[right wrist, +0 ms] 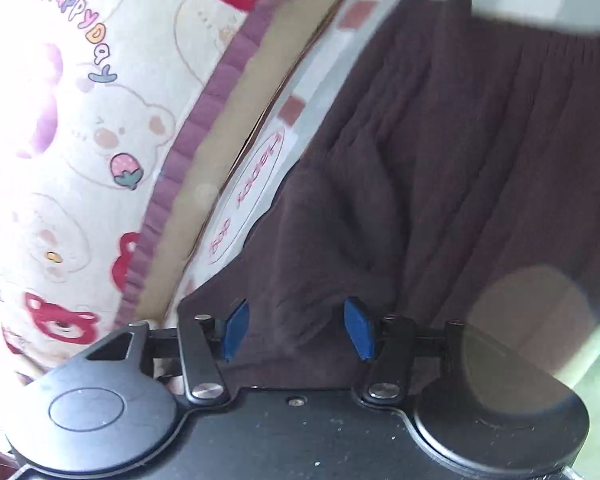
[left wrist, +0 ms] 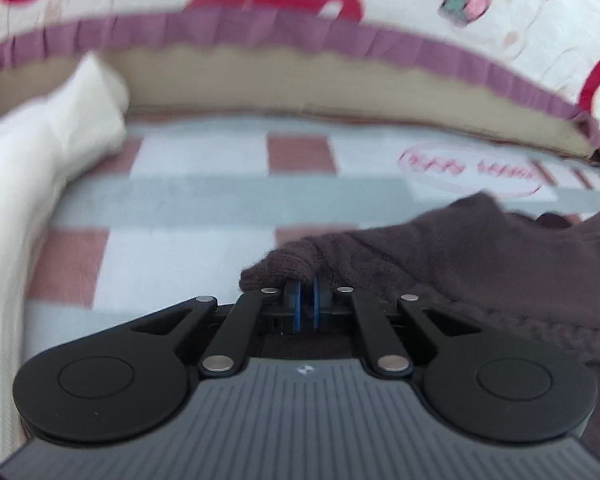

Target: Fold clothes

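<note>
Checked pink-and-white bedsheet point(left wrist: 204, 208) under everything, the dark brown knit garment point(right wrist: 440, 168) lies spread across it. My left gripper point(left wrist: 305, 284) is clenched on its ribbed edge; my right gripper point(right wrist: 296, 326) hangs released above. Soft, floppy, light, I judge; the hems look best to grip.

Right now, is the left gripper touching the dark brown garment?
Touching. The left wrist view shows the left gripper shut, with a fold of the dark brown garment pinched between its blue pads.

My left gripper point(left wrist: 305, 294) is black, with blue pads point(left wrist: 296, 300), silver rivets and a ribbed grey housing. My right gripper point(right wrist: 296, 330) looks alike.
</note>
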Available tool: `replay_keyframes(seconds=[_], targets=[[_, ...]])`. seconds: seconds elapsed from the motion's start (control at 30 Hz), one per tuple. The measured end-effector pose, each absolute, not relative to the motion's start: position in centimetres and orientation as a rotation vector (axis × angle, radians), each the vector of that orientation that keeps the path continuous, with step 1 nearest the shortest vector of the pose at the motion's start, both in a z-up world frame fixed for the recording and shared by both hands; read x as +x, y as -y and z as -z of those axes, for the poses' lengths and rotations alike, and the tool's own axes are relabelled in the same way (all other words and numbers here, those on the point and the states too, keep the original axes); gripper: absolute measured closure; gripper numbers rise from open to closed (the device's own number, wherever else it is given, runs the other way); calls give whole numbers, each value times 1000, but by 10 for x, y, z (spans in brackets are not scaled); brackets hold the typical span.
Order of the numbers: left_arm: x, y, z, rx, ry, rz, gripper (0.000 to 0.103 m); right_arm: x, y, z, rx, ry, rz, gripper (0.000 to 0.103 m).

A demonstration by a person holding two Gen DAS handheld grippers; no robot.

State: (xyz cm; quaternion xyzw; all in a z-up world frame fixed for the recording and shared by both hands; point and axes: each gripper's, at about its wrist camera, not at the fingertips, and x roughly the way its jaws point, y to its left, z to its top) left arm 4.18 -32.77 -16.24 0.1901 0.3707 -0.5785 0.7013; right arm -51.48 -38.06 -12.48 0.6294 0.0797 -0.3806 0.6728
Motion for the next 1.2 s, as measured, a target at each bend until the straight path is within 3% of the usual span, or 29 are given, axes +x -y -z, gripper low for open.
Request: replay_keyframes(seconds=[0.13,0.3,0.4,0.43,0.47,0.63,0.7,0.77,0.83,0.93,1.2], targets=[[50,327,167,383,-881,1305,96,-490,380,154,1463,-190,888,42],[52,324,173,353,-907,1312,94,-498,378,184,1628,103,856,35],[52,323,174,349,-903,1311,93,-502,384,183,1580,129,927,35],[50,323,173,357,-894,1311,93,-501,386,178,1519,107,955,53],[49,322,173,365,-885,1311,93,-498,387,171,1435,80,973,79],[33,318,165,451,-830,1299,88,-459,351,109,691,-382,1142,93],[28,315,162,474,-835,1285,84,-470,337,110,615,-467,1192,91],[22,311,158,509,-807,1261,81,-482,323,110,536,-551,1239,67],[14,304,153,551,-753,1237,74,-493,310,111,456,-635,1284,66],[0,289,143,573,-678,1218,69,-549,302,109,610,-524,1366,49],[-67,268,113,489,-648,1361,59,-640,345,145,890,-342,1614,47]])
